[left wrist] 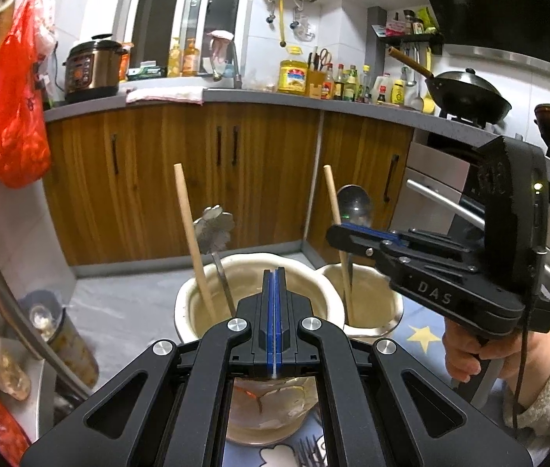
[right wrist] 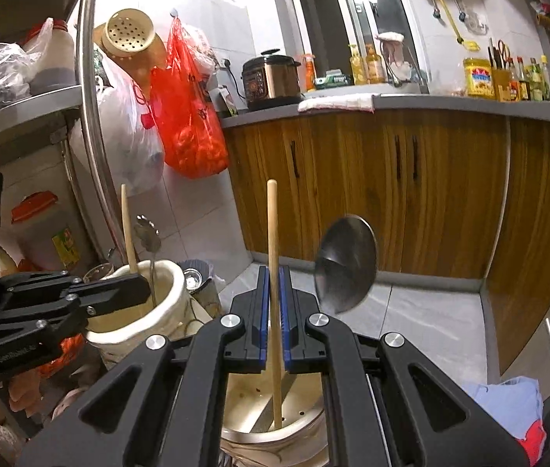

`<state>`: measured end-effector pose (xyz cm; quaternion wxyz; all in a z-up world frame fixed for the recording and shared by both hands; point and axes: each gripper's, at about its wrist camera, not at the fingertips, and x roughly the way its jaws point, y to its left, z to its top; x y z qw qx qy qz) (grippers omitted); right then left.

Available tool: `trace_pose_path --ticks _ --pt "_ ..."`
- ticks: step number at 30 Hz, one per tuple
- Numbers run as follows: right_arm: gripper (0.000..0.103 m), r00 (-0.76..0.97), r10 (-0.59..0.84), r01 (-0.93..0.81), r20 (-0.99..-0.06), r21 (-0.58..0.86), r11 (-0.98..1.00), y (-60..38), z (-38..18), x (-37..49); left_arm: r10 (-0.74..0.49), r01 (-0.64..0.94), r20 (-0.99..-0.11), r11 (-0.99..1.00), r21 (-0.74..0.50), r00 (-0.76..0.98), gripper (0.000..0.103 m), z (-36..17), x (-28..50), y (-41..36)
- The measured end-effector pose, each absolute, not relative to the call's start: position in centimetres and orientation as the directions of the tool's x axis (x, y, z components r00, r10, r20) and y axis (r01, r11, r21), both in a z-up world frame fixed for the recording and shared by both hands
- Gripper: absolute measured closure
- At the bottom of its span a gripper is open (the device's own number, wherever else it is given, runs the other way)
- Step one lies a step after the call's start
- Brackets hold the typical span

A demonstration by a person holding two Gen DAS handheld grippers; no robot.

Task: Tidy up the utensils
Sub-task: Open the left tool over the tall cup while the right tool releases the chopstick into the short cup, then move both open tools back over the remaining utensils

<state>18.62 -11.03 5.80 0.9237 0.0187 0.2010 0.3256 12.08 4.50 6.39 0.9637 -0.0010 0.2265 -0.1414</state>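
2 holders already hold utensils: our right gripper clamps a chopstick standing in the right holder; our left gripper is closed, empty; a fork remains.

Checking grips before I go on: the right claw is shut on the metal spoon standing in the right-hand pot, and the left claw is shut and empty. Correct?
Not quite. The right claw is shut on the wooden stick, not the metal spoon, which stands free beside it in the same pot, as the right wrist view shows. The left claw is shut and empty.
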Motion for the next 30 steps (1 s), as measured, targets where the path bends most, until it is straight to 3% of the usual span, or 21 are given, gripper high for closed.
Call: trace_pose_path --ticks 3,8,11,14,16,17,18,20,23,25,27,30 --pt "0.096 0.701 0.612 -0.598 -0.367 0.164 0.784 -10.9 5.9 18.4 -0.274 0.274 -0.437 0.96 -0.064 0.857 0.102 6.5 12.1 4.6" --pt "0.085 0.712 0.6 -0.59 -0.365 0.154 0.793 -11.4 7.2 16.9 -0.247 0.253 -0.429 0.966 -0.044 0.869 0.101 7.8 10.9 4.5" --pt "0.077 0.726 0.574 -0.559 -0.379 0.16 0.814 -12.2 8.3 15.8 -0.222 0.232 -0.433 0.972 -0.031 0.873 0.094 8.9 9.7 4.5" --pt "0.076 0.721 0.527 -0.501 -0.45 0.187 0.845 -13.2 9.1 13.9 -0.199 0.214 -0.46 0.977 -0.021 0.865 0.087 9.8 8.4 4.3" --pt "0.066 0.712 0.506 -0.474 -0.487 0.197 0.858 -13.7 9.2 12.6 -0.168 0.187 -0.478 0.982 -0.008 0.862 0.079 10.2 7.4 4.1" --pt "0.061 0.713 0.5 -0.466 -0.492 0.201 0.862 -14.0 9.1 12.0 -0.161 0.179 -0.482 0.984 -0.008 0.861 0.069 10.3 6.8 4.0" --pt "0.053 0.711 0.5 -0.464 -0.494 0.204 0.862 -14.3 9.0 10.9 -0.156 0.172 -0.484 0.985 -0.012 0.861 0.053 10.3 6.0 3.8" --pt "0.044 0.711 0.501 -0.459 -0.493 0.215 0.862 -14.9 8.6 9.2 -0.142 0.158 -0.471 0.987 -0.007 0.871 0.034 10.3 4.6 3.6" --pt "0.026 0.709 0.496 -0.439 -0.502 0.237 0.867 -16.0 7.8 7.6 -0.117 0.14 -0.477 0.99 0.013 0.871 0.021 9.8 3.1 3.0" --pt "0.008 0.71 0.484 -0.417 -0.511 0.248 0.874 -16.9 7.1 7.0 -0.111 0.132 -0.489 0.991 0.008 0.865 0.015 9.4 2.5 2.8" --pt "0.005 0.726 0.456 -0.383 -0.516 0.248 0.89 -17.9 6.4 6.5 -0.108 0.118 -0.492 0.993 -0.011 0.864 0.008 8.7 1.9 2.8" --pt "0.005 0.741 0.393 -0.324 -0.545 0.224 0.919 -19.2 4.9 6.5 -0.102 0.09 -0.514 0.995 -0.049 0.852 0.006 6.7 1.6 2.8"
